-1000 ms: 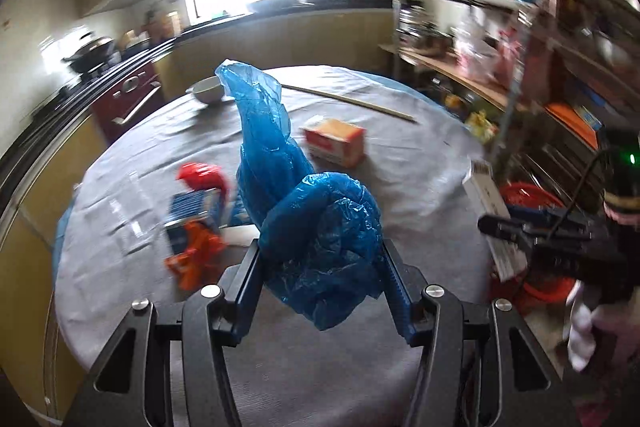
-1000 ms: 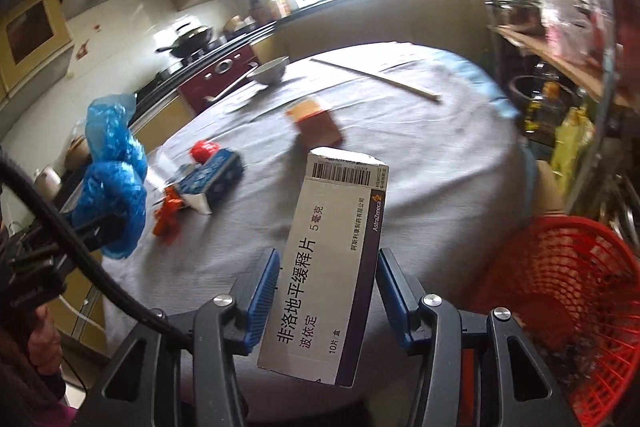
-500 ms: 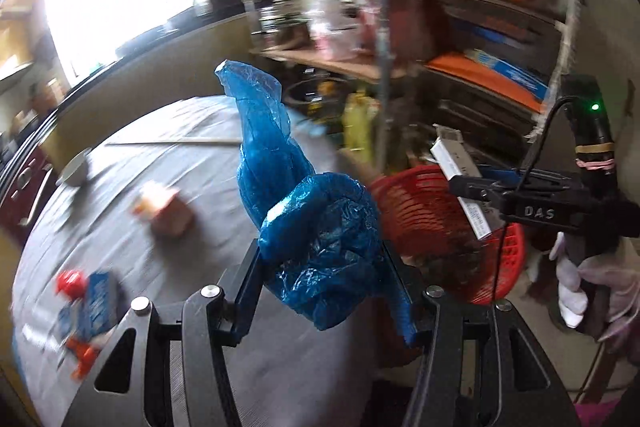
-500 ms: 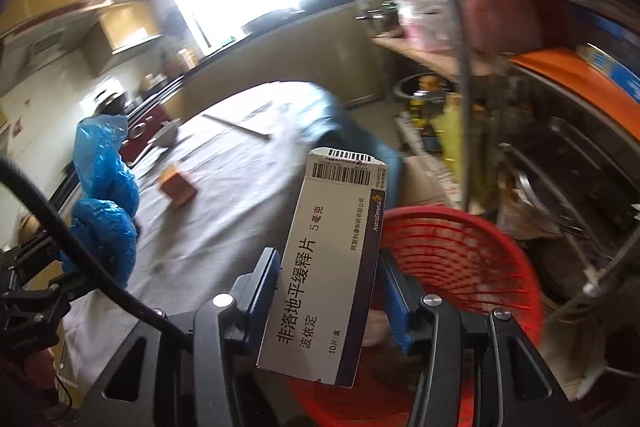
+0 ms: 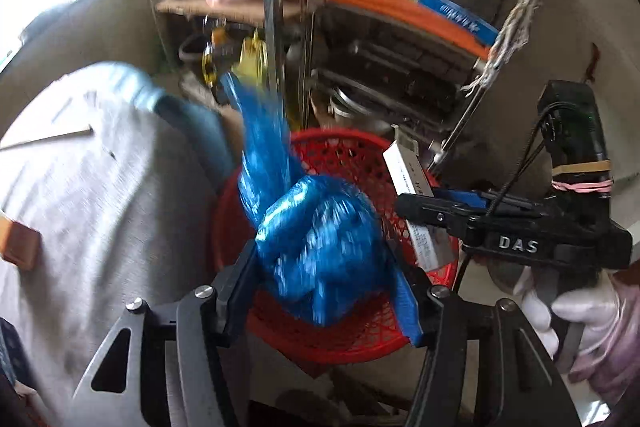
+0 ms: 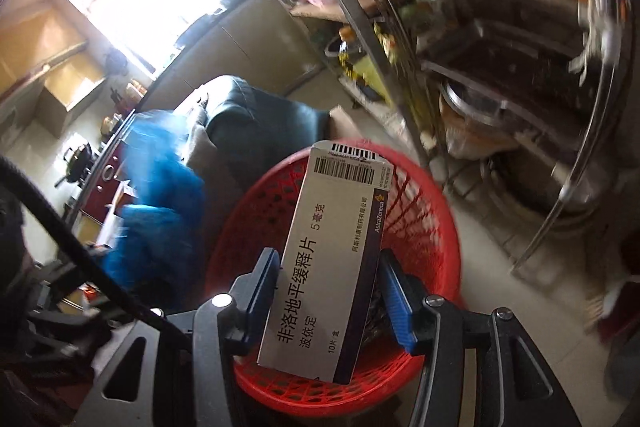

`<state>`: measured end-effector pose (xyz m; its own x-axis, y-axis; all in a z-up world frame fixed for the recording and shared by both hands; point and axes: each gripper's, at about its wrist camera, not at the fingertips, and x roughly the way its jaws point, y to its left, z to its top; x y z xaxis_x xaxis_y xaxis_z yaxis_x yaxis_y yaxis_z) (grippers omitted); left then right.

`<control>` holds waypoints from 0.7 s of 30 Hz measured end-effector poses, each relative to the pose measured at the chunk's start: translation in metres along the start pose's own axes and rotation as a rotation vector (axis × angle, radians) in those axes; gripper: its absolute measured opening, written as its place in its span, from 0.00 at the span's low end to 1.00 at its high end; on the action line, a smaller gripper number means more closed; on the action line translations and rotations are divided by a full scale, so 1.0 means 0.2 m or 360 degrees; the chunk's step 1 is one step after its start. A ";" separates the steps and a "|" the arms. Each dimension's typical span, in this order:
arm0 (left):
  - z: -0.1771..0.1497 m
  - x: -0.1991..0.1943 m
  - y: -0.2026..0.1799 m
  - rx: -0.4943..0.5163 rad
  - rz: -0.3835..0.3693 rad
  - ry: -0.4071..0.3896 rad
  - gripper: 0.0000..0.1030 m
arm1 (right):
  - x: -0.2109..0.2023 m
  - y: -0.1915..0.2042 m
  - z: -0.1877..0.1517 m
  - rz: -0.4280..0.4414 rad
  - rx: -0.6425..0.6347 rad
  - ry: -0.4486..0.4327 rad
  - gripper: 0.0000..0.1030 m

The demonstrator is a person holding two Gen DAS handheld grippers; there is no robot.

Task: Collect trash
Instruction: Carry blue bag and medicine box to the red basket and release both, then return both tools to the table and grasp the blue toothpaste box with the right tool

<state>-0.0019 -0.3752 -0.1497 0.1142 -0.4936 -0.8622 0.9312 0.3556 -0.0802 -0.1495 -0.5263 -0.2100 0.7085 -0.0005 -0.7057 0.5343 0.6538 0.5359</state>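
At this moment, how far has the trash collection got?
Mid-drop. Both tongs are over the red basket, jaws opening: the left tongs with the blue plastic bag between them, the right tongs with the medicine box. Neither item is in yet. An orange box remains on the table.

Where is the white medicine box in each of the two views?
Left wrist view: the medicine box is at the right of centre, seen edge-on between the jaws of the right gripper, above the basket's far rim.
Right wrist view: the box fills the lower centre, its printed face toward the camera, with the jaws opening beside it.
Shared landmark: the red basket lies under the box in both.
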 end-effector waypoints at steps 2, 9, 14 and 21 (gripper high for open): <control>0.00 0.03 0.01 -0.0016 0.0021 0.0034 0.60 | 0.03 -0.02 0.00 0.0034 0.0073 0.0035 0.54; -0.03 -0.05 0.06 -0.0070 0.0024 -0.0018 0.67 | 0.02 -0.02 0.04 0.0105 0.0169 0.0011 0.57; -0.11 -0.20 0.11 -0.0086 0.0061 -0.0083 0.67 | -0.01 0.07 0.06 0.0091 0.0125 -0.0024 0.57; -0.35 -0.49 0.30 -0.0183 0.0329 -0.0203 0.67 | 0.04 0.35 0.07 0.0162 -0.0046 -0.0009 0.57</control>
<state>0.0183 -0.2513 -0.1051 0.3474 -0.4946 -0.7967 0.8389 0.5436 0.0284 -0.0999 -0.4907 -0.1712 0.7612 0.0628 -0.6454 0.4458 0.6721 0.5912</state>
